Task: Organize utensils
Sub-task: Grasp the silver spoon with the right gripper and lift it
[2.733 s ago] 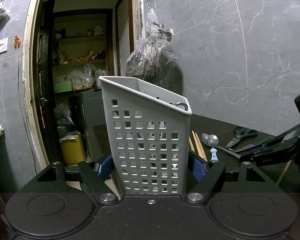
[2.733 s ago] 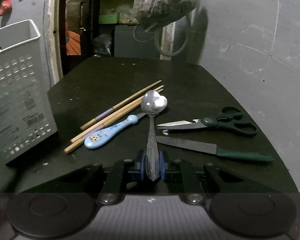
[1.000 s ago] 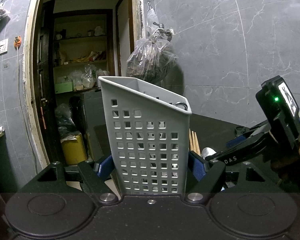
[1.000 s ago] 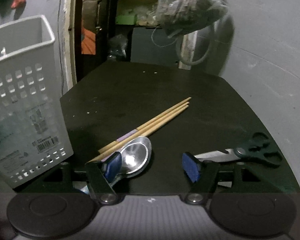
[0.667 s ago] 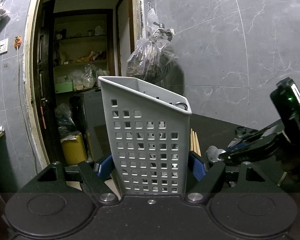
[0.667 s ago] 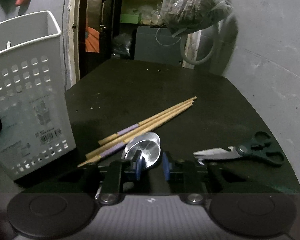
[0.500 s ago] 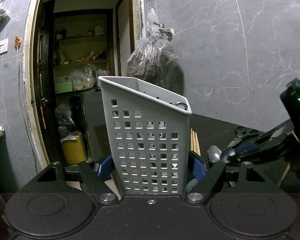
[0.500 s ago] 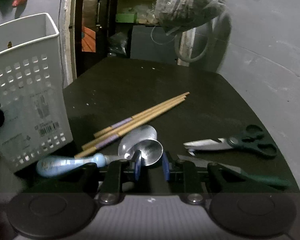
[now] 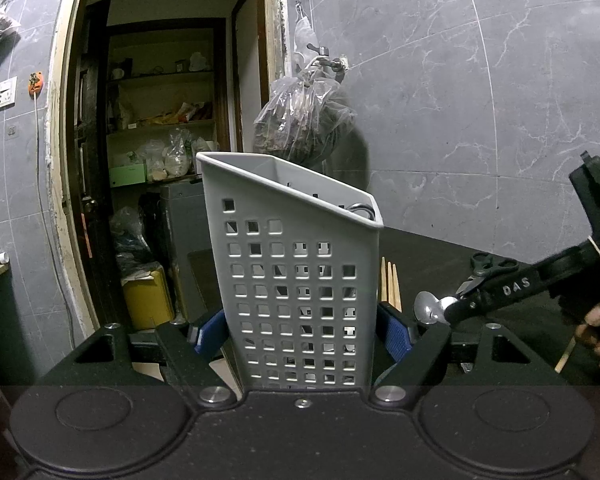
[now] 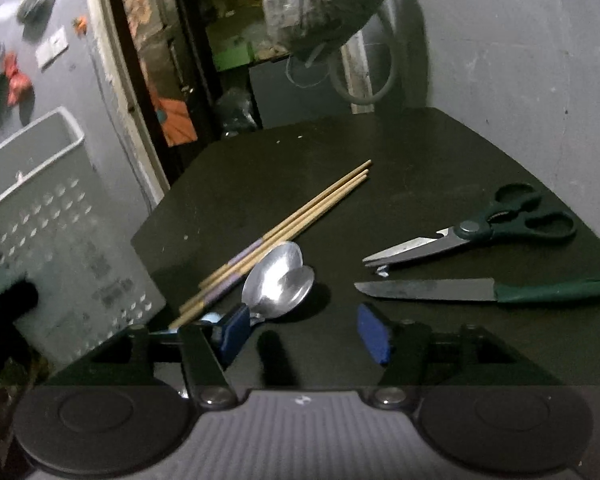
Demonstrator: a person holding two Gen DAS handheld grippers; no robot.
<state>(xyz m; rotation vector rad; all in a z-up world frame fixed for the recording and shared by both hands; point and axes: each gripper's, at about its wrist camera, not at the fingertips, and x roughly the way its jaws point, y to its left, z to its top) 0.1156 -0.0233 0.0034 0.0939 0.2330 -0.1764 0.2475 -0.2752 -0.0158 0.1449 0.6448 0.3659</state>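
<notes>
The left gripper (image 9: 302, 330) is clamped on the lower sides of a grey perforated plastic utensil caddy (image 9: 296, 280), its blue pads (image 9: 394, 332) pressing the walls; the caddy stands at the left edge of the dark counter (image 10: 420, 168) with a metal item showing at its rim. The right gripper (image 10: 304, 334) hovers low over the counter with its jaws opening, the blue pads (image 10: 374, 338) apart and nothing pressed between them. Just ahead of its left pad lie two overlapping steel spoon bowls (image 10: 280, 284), beside a bundle of wooden chopsticks with lilac bands (image 10: 292, 228). A pale blue handle (image 10: 208, 318) shows partly behind that pad. To the right lie green-handled scissors (image 10: 496, 232) and, nearer, a green-handled knife (image 10: 484, 290), apart from each other.
</notes>
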